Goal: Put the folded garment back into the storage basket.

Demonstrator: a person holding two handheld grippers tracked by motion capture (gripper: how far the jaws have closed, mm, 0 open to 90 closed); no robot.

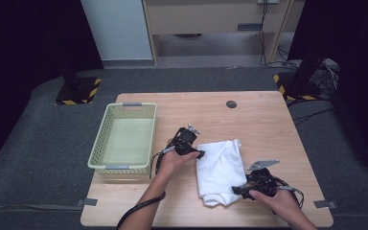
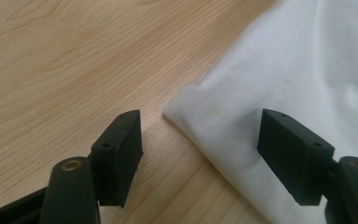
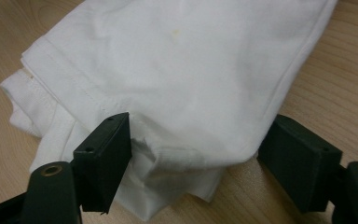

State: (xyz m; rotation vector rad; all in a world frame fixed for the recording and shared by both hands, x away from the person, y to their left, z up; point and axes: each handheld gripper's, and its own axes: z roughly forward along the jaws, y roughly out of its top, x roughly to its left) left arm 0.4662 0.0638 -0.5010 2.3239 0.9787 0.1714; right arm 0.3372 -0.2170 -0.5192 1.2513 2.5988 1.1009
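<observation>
A: Where is the white cloth?

B: Folded on the wooden table, in the near half, right of the pale green basket. The 2 are apart, with bare wood between them.

A: And the left gripper?

B: At the cloth's upper left corner, held in the person's left hand. In the left gripper view its 2 jaws stand apart. The corner of the cloth pokes into the gap between them. 1 jaw is over bare wood, clear of the fabric. The other is over the cloth; I cannot tell whether it touches. Nothing is clamped.

A: The right gripper?

B: At the near right corner of the cloth, in the right hand, with a grey plate on top. In the right gripper view the jaws are also apart. The folded corner of the cloth, several layers with stitched hems, sits in the gap. 1 jaw rests against the fabric, which puckers beside it. The other stands just off the folded edge, over the wood. So the cloth is between the jaws but not pinched.

A: Anything else on the table?

B: A small dark round disc near the far edge, well apart from the cloth.
</observation>
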